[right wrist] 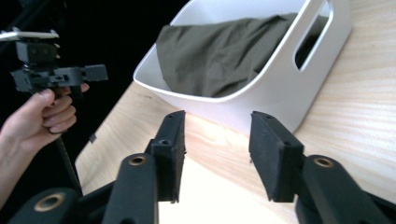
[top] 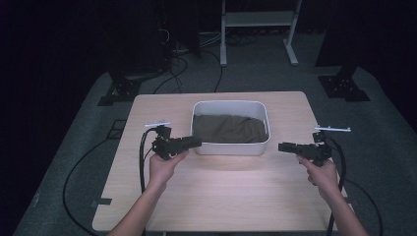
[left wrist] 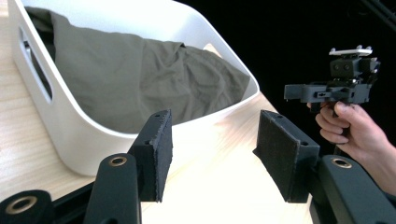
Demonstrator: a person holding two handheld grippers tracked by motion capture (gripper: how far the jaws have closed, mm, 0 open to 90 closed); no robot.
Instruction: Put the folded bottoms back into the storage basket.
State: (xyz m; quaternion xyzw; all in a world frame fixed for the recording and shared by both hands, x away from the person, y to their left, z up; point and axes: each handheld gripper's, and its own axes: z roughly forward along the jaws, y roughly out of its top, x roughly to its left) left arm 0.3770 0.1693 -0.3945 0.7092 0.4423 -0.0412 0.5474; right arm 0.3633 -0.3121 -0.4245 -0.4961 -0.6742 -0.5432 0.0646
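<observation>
High view: cloth (top: 228,129) in bin (top: 230,147), centre frame; left gripper (top: 189,143) and right gripper (top: 286,146) flank it, clear path.

Left gripper view: jaws apart, empty; cloth upper left, likely soft, light; pinch a raised fold.

Right gripper view: jaws apart, empty; bin wall ahead.

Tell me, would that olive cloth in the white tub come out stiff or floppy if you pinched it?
Probably floppy: the olive cloth lies in soft folds and slumps against the wall of the white tub. It looks light, so one pinch would likely lift only a corner and the rest would trail. Its matte weave should grip rather than slip.
</observation>
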